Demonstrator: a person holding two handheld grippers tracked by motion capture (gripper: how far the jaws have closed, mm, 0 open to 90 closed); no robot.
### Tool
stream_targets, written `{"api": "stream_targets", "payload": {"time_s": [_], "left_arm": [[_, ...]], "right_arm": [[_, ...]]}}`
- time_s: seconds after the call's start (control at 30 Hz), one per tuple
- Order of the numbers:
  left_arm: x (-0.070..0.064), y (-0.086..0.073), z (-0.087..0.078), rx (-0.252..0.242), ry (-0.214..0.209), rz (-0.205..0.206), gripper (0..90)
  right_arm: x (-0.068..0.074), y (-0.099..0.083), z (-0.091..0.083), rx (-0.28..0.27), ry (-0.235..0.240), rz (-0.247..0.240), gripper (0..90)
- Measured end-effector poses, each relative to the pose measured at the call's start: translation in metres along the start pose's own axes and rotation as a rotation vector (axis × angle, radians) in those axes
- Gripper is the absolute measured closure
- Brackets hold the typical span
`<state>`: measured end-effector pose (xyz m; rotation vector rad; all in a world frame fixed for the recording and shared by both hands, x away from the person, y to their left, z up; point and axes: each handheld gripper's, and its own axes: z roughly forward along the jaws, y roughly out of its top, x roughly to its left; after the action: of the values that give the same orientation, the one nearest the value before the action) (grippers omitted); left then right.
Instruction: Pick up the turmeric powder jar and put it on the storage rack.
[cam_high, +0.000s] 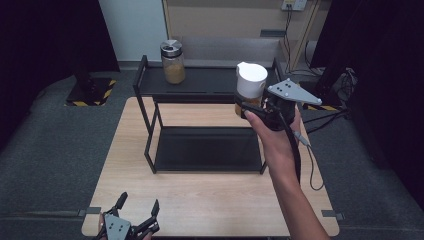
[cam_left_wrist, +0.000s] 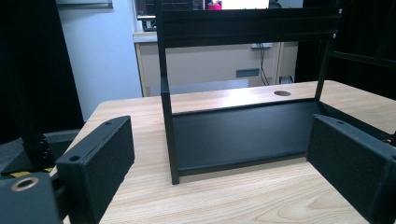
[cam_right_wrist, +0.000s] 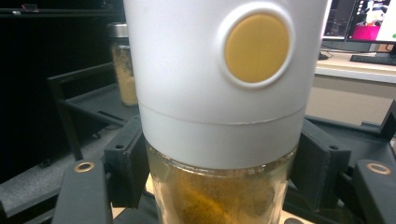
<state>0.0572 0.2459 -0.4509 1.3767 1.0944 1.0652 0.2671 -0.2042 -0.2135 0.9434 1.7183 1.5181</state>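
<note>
A glass jar (cam_high: 249, 85) with a tall white cap and yellow-brown powder hangs in the air by the right end of the black two-level rack (cam_high: 146, 90). My right gripper (cam_high: 255, 107) is shut on the jar's glass body, below the cap. In the right gripper view the jar (cam_right_wrist: 219, 93) stands upright between both jaws, a round tan button on its cap. A second jar (cam_high: 172, 62) with a metal lid stands on the rack's top shelf at the left. My left gripper (cam_high: 137, 211) rests open at the table's front left corner, its fingers (cam_left_wrist: 100, 163) wide apart with nothing between them.
The rack's lower shelf (cam_high: 207, 150) lies bare on the wooden table (cam_high: 210, 200). Cables (cam_high: 310, 165) trail off the table's right side. Black stands and dark curtains flank the table on grey floor.
</note>
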Motion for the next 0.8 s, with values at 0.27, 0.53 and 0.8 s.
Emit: {"api": "stream_targets", "payload": {"time_s": [0.27, 0.53, 0.8], "left_arm": [[0.0, 0.0, 0.001, -0.002, -0.002, 0.003, 7.0], [0.002, 0.001, 0.001, -0.002, 0.002, 0.004, 7.1], [0.003, 0.001, 0.002, -0.003, 0.005, 0.004, 7.2]], "right_arm": [[-0.009, 0.012, 0.017, 0.007, -0.031, 0.018, 30.2], [-0.013, 0.022, 0.033, -0.008, -0.056, 0.022, 30.2], [-0.011, 0.029, 0.051, 0.0, -0.067, 0.018, 30.2]]}}
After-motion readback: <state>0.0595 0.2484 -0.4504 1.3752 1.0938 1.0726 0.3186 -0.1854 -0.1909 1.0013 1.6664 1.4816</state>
